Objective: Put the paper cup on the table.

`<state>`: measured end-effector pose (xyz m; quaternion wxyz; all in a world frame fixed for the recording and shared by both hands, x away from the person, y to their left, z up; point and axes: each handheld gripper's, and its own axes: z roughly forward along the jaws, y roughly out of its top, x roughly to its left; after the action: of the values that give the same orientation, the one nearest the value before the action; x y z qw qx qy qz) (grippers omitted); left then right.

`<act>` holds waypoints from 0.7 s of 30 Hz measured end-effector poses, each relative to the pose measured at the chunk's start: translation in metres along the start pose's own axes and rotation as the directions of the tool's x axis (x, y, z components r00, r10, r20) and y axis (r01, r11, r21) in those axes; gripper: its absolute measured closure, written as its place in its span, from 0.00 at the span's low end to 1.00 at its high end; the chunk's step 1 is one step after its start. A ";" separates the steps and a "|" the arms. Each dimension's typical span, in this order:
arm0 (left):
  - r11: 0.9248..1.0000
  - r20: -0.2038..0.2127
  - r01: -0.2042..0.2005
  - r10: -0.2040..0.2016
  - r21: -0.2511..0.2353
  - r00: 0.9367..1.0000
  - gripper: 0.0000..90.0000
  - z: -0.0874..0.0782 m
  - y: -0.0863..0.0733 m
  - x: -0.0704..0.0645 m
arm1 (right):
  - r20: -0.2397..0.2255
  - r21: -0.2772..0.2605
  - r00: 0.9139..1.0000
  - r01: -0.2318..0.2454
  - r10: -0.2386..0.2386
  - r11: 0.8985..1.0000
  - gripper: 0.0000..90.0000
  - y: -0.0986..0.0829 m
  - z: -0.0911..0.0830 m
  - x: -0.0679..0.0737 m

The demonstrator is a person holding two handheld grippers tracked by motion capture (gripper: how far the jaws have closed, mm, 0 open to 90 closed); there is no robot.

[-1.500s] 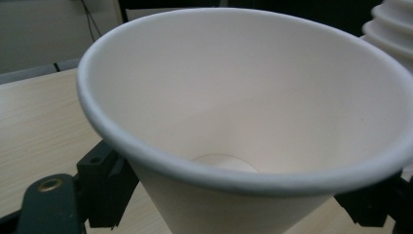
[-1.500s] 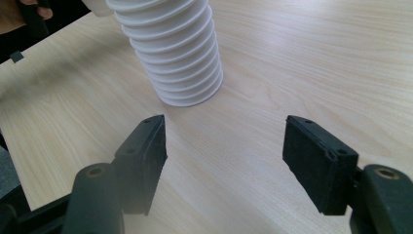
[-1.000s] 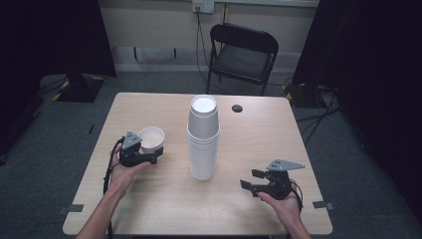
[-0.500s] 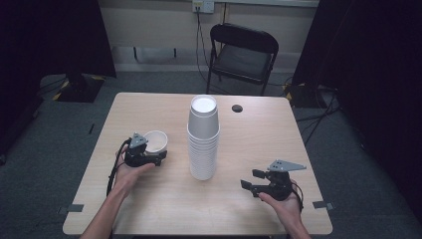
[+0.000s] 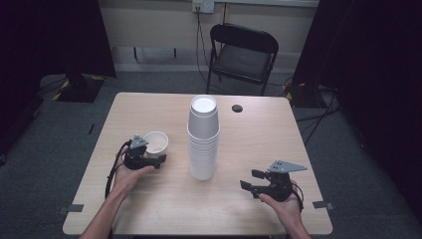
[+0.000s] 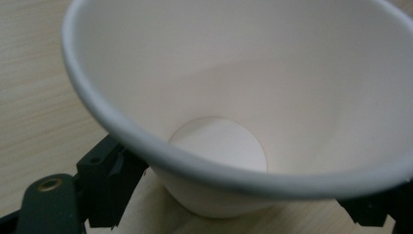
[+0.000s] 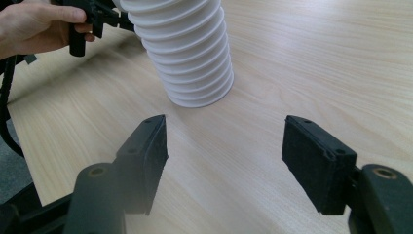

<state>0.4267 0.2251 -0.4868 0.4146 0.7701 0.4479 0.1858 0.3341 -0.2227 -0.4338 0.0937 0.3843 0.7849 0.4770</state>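
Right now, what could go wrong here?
1. The left gripper clamps the single cup low on its thin wall; too much squeeze could crush it, or it could slip out.
2. The cup stack is tall and narrow and stands freely; a bump from either gripper might topple it.
3. The right gripper is open and aimed at the stack's base; closing there could lift the whole stack.

A pale wood counter [image 5: 259,134] carries a tall stack of white cups [image 5: 203,139] at its middle and 1 small black disc [image 5: 237,108] near the far edge.

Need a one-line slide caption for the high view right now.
Left tool grips a single white cup beside the upside-down cup stack; right tool rests open on the table.
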 end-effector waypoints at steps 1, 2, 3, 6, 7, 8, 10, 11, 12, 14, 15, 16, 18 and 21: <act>1.000 0.002 -0.012 0.012 -0.003 1.000 0.18 -0.001 -0.001 0.000 | 0.001 -0.001 1.000 0.000 0.000 1.000 0.37 0.000 0.000 0.000; 1.000 -0.006 -0.016 0.016 -0.012 1.000 0.18 -0.002 -0.002 -0.002 | 0.002 0.000 1.000 0.000 0.000 1.000 0.37 0.000 0.000 0.000; 0.999 -0.015 -0.030 0.030 -0.010 0.999 0.18 -0.004 -0.002 -0.001 | 0.003 0.001 1.000 -0.002 0.002 1.000 0.37 -0.001 0.000 0.000; 0.999 -0.027 -0.034 0.033 -0.027 0.999 0.18 -0.009 -0.002 -0.001 | 0.006 0.005 1.000 -0.004 0.004 1.000 0.36 -0.001 0.000 -0.001; 0.998 -0.033 -0.048 0.047 -0.027 0.998 0.18 -0.010 -0.002 -0.002 | 0.009 0.003 1.000 -0.003 0.003 1.000 0.36 -0.001 0.000 -0.001; 0.999 -0.031 -0.045 0.045 -0.022 0.999 0.18 -0.012 -0.002 -0.003 | 0.010 0.002 1.000 -0.004 0.004 1.000 0.36 -0.001 -0.001 -0.001; 0.999 -0.013 -0.044 0.044 -0.011 0.999 0.17 -0.016 -0.002 -0.004 | 0.017 0.001 1.000 -0.005 0.005 1.000 0.35 -0.001 -0.001 -0.002; 0.998 -0.015 -0.059 0.059 -0.011 0.998 0.18 -0.018 -0.002 -0.005 | 0.019 -0.002 1.000 -0.009 0.009 1.000 0.35 -0.001 -0.001 -0.003; 0.998 -0.021 -0.060 0.060 -0.015 0.998 0.18 -0.021 -0.003 -0.005 | 0.022 -0.003 1.000 -0.008 0.008 1.000 0.34 -0.001 -0.002 -0.003; 0.999 -0.015 -0.044 0.044 -0.027 0.999 0.18 -0.025 -0.005 -0.005 | 0.026 0.000 1.000 -0.009 0.009 1.000 0.34 -0.001 -0.002 -0.004; 0.998 -0.019 -0.056 0.055 -0.025 0.998 0.18 -0.027 -0.006 -0.005 | 0.029 -0.001 1.000 -0.007 0.007 1.000 0.33 -0.001 -0.002 -0.004; 0.998 -0.018 -0.053 0.052 -0.026 0.998 0.18 -0.030 -0.007 -0.006 | 0.031 -0.001 0.999 -0.010 0.010 1.000 0.33 -0.002 -0.002 -0.004; 0.998 -0.014 -0.053 0.053 -0.018 0.999 0.18 -0.035 -0.010 -0.006 | 0.037 -0.001 0.999 -0.011 0.011 1.000 0.33 -0.002 -0.003 -0.005; 0.999 -0.007 -0.030 0.030 -0.028 1.000 0.18 -0.046 -0.011 -0.006 | 0.045 -0.004 0.999 -0.016 0.017 1.000 0.33 -0.003 -0.004 -0.007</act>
<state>0.3874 0.2440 -0.4680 0.4210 0.7703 0.4349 0.2008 0.3354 -0.2308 -0.4354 0.1081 0.4013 0.7784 0.4706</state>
